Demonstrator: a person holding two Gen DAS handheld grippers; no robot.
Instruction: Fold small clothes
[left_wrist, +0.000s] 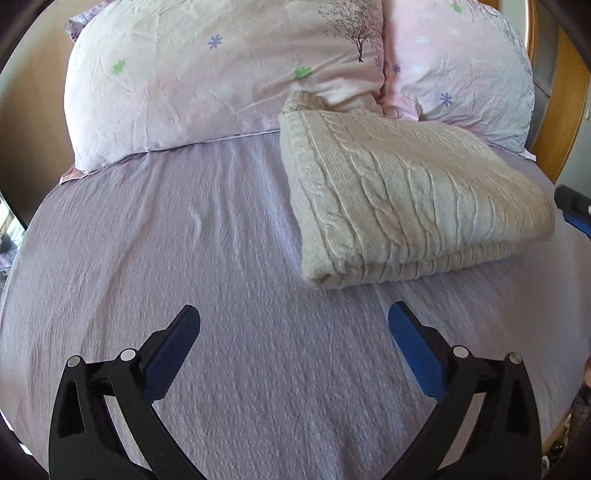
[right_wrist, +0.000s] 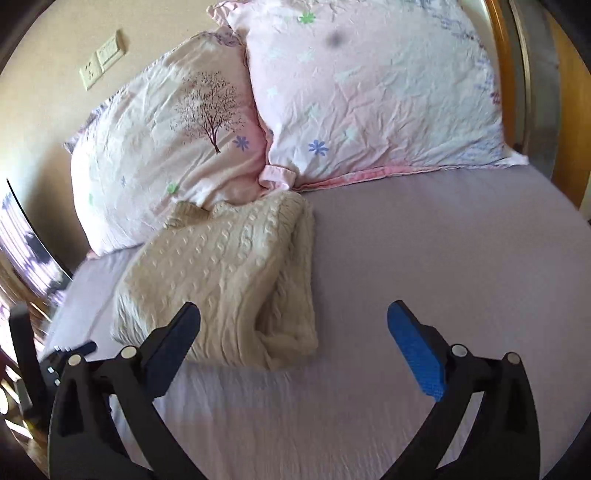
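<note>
A cream cable-knit sweater (left_wrist: 402, 192) lies folded in a thick rectangle on the lilac bed sheet (left_wrist: 184, 258), its far end against the pillows. It also shows in the right wrist view (right_wrist: 229, 273). My left gripper (left_wrist: 293, 314) is open and empty above the sheet, a little short of the sweater's near edge. My right gripper (right_wrist: 293, 314) is open and empty, with its left finger (right_wrist: 173, 343) in front of the sweater's near edge. The right gripper's tip shows at the right edge of the left wrist view (left_wrist: 574, 216).
Two pink flowered pillows (left_wrist: 207, 81) (left_wrist: 461, 62) lie across the head of the bed. A wooden bed frame (left_wrist: 565, 122) runs along the right side. A wall with sockets (right_wrist: 101, 59) stands behind the pillows. The left gripper's body shows at the left edge (right_wrist: 40, 362).
</note>
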